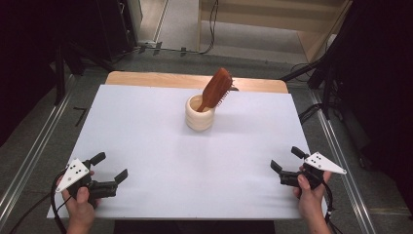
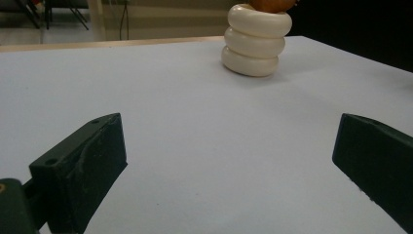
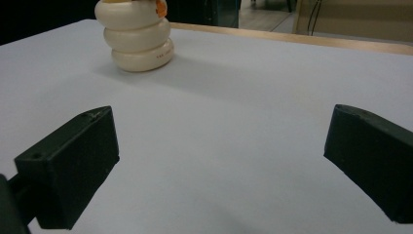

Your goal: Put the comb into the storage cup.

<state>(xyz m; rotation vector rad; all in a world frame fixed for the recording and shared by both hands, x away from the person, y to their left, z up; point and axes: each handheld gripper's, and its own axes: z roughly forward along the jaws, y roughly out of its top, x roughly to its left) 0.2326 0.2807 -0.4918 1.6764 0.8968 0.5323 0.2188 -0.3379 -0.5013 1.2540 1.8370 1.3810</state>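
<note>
A cream ribbed cup point(image 1: 199, 114) stands upright toward the far middle of the white table point(image 1: 146, 141). A brown wooden hairbrush point(image 1: 216, 88) leans in it, handle down, head up and to the right. The cup point(image 2: 255, 40) appears far ahead in the left gripper view, and the cup point(image 3: 136, 35) appears again far ahead in the right gripper view. My left gripper point(image 1: 110, 166) rests at the near left, open and holding nothing. At the near right my right gripper point(image 1: 286, 159) is open too, nothing between its jaws.
The table's wooden far edge point(image 1: 195, 80) shows beyond the white sheet. Metal rails point(image 1: 29, 161) run along the floor on both sides. Dark stands and cables point(image 1: 316, 78) crowd the far right. A wide bare stretch of sheet lies between the grippers and the cup.
</note>
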